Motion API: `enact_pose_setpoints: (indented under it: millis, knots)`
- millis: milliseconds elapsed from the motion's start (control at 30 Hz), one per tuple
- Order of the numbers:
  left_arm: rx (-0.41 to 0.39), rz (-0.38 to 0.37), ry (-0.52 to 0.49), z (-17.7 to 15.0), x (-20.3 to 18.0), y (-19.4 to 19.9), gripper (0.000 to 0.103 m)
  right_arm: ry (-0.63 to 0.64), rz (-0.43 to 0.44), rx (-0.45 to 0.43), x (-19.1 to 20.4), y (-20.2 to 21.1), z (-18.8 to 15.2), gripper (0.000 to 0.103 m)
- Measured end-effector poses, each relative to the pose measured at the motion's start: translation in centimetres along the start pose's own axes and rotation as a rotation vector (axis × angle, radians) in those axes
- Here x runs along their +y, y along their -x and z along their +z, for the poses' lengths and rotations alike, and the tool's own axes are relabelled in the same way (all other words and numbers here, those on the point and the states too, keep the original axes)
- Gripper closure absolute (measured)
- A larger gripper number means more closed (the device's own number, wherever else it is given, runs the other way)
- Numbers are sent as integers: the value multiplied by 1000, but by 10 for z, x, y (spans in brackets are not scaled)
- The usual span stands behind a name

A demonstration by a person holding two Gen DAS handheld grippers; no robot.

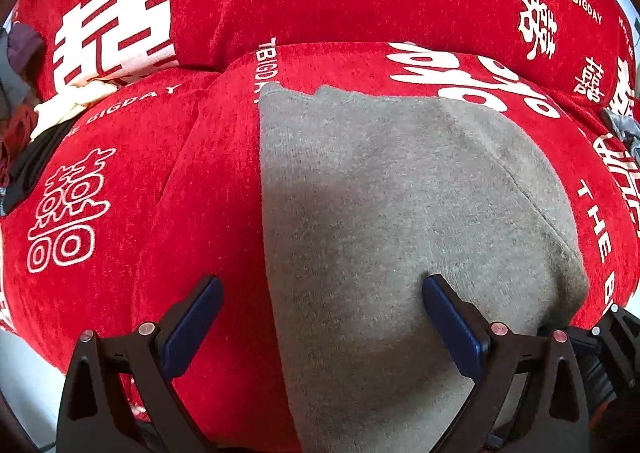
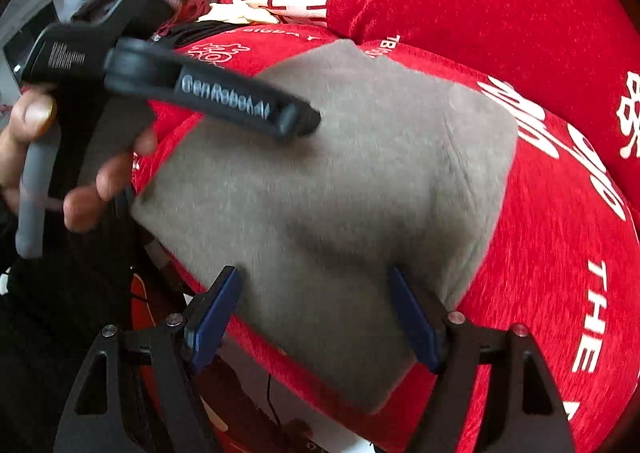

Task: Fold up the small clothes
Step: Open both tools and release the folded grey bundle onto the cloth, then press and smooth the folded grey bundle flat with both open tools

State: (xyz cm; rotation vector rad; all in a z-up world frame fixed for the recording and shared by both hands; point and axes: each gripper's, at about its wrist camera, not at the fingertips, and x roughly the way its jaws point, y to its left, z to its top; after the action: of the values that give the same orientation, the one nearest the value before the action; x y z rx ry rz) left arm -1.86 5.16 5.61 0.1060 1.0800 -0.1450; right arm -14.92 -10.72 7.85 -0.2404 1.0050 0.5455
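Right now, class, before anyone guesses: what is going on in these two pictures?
A person holding a gripper in each hand is working on a grey knit garment that lies flat, apparently folded, on a red cushion with white lettering. The left gripper is open above the garment's left edge, gripping nothing. The right gripper is also open over the cloth, with nothing pinched. More clothes lie in a pile at the far left.

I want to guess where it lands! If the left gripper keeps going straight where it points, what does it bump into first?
Most likely the grey cloth. The left gripper points down with its jaws open and empty, astride the cloth's left edge, so one side might meet the red cover instead. Depth is hard to judge.
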Motion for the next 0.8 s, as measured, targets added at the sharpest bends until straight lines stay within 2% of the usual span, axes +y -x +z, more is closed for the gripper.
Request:
enact_pose_setpoints:
  millis: [67, 233, 467, 633, 800]
  knots:
    - [-12, 4, -24, -1, -5, 8, 3, -5, 17, 3, -1, 8, 2, 24]
    - [-8, 26, -53, -6, -10, 12, 3, 55, 19, -84, -15, 31, 28, 24]
    - [22, 16, -35, -9, -5, 2, 2, 232, 30, 4, -21, -14, 53, 22]
    - [38, -8, -1, -8, -1, -2, 0, 212, 86, -9, -30, -15, 52, 21]
    - [33, 10, -14, -5, -7, 9, 1, 167, 6, 6, -15, 8, 54, 21]
